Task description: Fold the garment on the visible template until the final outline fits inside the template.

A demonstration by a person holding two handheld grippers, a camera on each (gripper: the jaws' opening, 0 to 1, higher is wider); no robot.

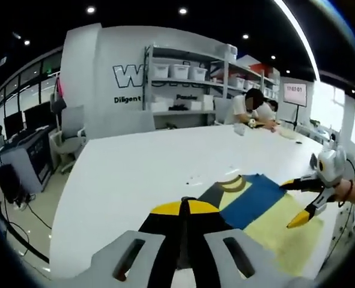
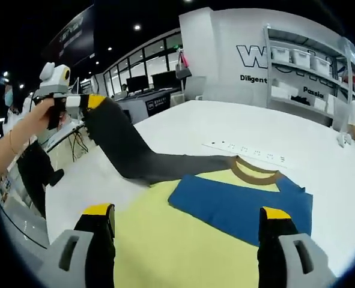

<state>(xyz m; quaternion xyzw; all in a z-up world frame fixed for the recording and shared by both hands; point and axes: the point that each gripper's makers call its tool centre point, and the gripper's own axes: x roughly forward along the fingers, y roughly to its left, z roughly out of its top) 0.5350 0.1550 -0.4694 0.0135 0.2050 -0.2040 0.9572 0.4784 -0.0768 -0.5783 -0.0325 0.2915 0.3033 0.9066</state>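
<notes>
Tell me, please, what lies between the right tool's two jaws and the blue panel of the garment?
In the right gripper view, pale yellow fabric of the garment spans from the open right tool to the blue panel; nothing else lies there.

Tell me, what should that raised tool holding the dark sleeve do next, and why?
Probably carry the dark sleeve across and lay it on the yellow shirt body. The left tool has it pinched and lifted off the white table, sticking out sideways, while the right tool hangs open over the shirt.

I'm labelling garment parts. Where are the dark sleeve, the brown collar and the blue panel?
dark sleeve (image 2: 135,153), right gripper view, mid-length of the lifted sleeve.
brown collar (image 2: 255,174), right gripper view, front curve of the neckband.
blue panel (image 2: 237,207), right gripper view, middle of the blue cloth.
</notes>
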